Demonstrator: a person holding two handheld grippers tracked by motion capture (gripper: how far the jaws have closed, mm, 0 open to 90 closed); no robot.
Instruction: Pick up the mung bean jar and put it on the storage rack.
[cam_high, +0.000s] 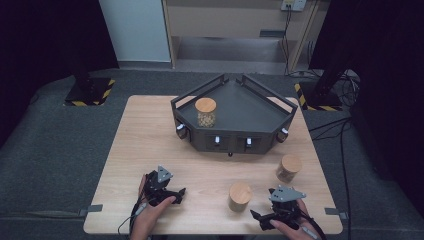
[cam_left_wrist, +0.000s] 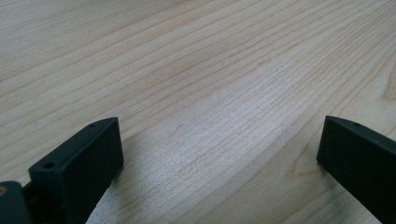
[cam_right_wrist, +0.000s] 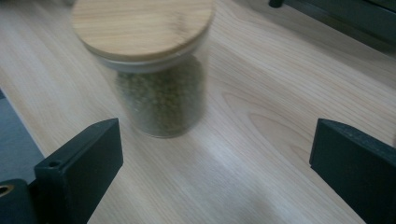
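Black blocky jaws flank bamboo-lidded round glass jar (cam_right_wrist: 159, 70).

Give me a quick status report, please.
Left gripper open over bare table. Right gripper open, facing near jar, not touching. Nothing between them.

Wood-lidded jar (cam_right_wrist: 159, 70) of green grains ahead of wide-apart tongs (cam_right_wrist: 217, 163)

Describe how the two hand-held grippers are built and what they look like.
The left hand-held gripper and the right hand-held gripper are black, each topped by a grey three-cornered plate. Each has two flat, blocky black jaws with small screw holes near the tips. A thin cable trails from the left one toward the table edge.
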